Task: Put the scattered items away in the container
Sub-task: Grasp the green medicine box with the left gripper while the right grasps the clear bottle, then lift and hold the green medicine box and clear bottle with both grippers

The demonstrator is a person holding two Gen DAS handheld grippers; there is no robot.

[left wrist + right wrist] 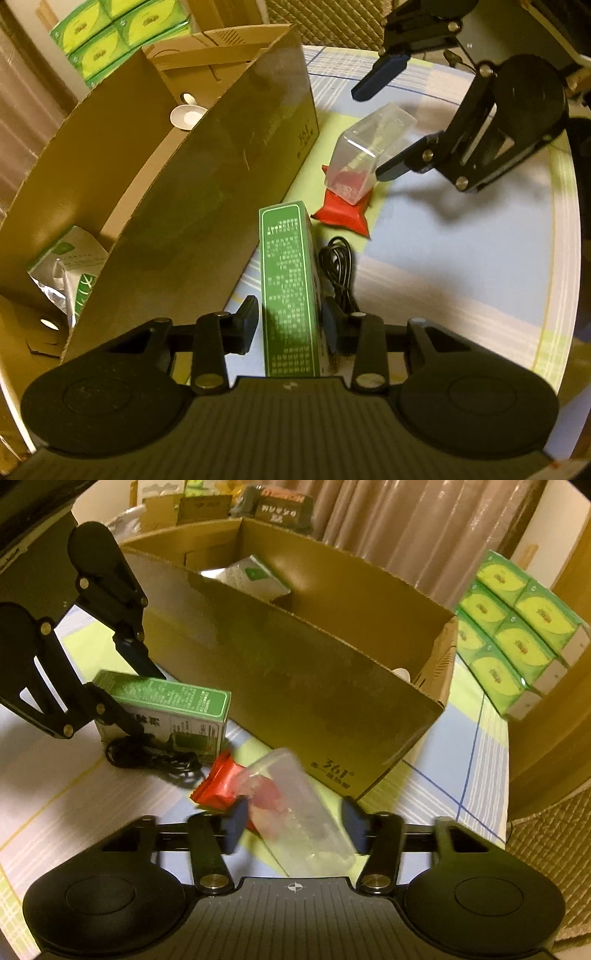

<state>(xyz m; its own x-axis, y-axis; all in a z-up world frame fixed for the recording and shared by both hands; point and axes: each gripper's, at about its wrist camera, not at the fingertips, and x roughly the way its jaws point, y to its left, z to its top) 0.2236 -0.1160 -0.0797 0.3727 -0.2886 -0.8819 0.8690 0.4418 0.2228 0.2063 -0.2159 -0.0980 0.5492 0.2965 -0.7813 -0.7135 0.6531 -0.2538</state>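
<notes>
While the green box (290, 291) is clamped between the left gripper (290, 325) pads beside the cardboard container (207, 192), the right gripper (295, 825) straddles the clear plastic cup (303, 812). Whether the cup is actually grasped cannot be told; it lies tilted on a red packet (218, 786) near the container

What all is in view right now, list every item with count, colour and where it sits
cardboard box: one, brown, open-topped, on the table
green carton: one, green, beside the box, between the left fingers
clear plastic cup: one, transparent, on its side between the right fingers
red packet: one, red, under the cup
black cable: one, black, coiled by the carton
white spoons: two, inside the box
tissue packs: several, green, stacked behind
tablecloth: one, pale checked
left gripper: black, shut on carton
right gripper: black, around cup
</notes>
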